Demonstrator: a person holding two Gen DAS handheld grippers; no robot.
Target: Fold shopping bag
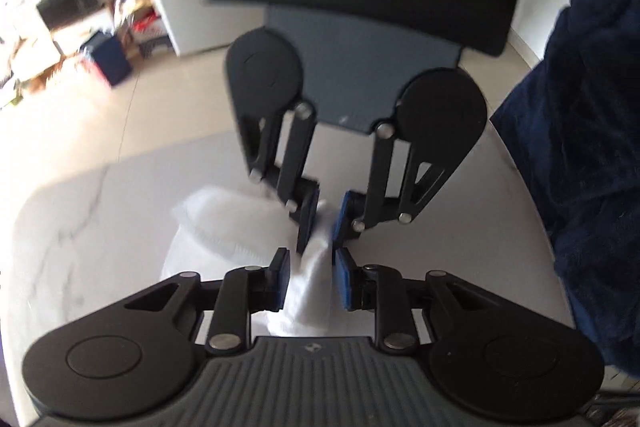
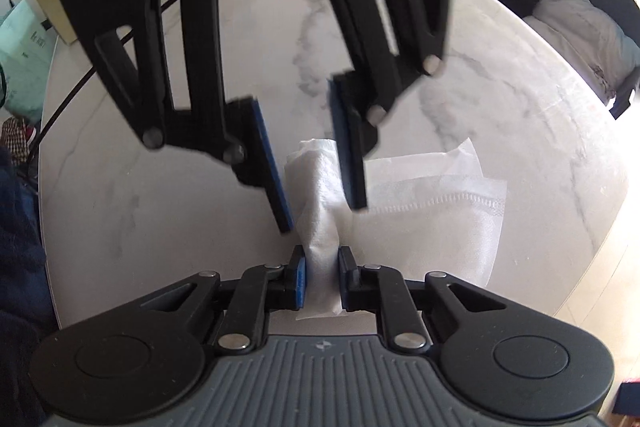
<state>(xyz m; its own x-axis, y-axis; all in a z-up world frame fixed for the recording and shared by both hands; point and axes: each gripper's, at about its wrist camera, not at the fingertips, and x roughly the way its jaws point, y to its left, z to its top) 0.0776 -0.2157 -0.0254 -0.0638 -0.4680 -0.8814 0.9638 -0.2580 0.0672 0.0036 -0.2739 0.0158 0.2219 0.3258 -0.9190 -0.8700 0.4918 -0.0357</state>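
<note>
Bag: a white shopping bag (image 2: pixel 420 211) of thin woven-looking fabric lies on the marble-patterned table (image 2: pixel 500 115), partly flat with a stitched seam showing, and one end gathered up into a bunched strip between the two grippers.
Bag from the left wrist view: the same shopping bag (image 1: pixel 224 223) spreads to the left on the table (image 1: pixel 80 211), its gathered end rising toward the camera.
Writing: a pale green paper bag (image 2: pixel 22 47) at the table's far edge carries small dark print, too small to read; a small emblem sits on each gripper's ribbed body, not legible.
Right gripper: the right gripper (image 2: pixel 323 277) has its blue pads narrowly apart with the bunched strip filling the gap; the pads press on the fabric on both sides.
Left gripper: the left gripper (image 1: pixel 310 281) is a little wider; the fabric stands between its blue pads (image 1: pixel 343 283), but whether they press on it cannot be told.
Facing each other: each gripper's tips point down at the strip, just beside the other's.
Surroundings: a dark blue fleecy sleeve (image 1: pixel 592 147) at the edge, a grey chair (image 2: pixel 580 23) beyond the table.
</note>
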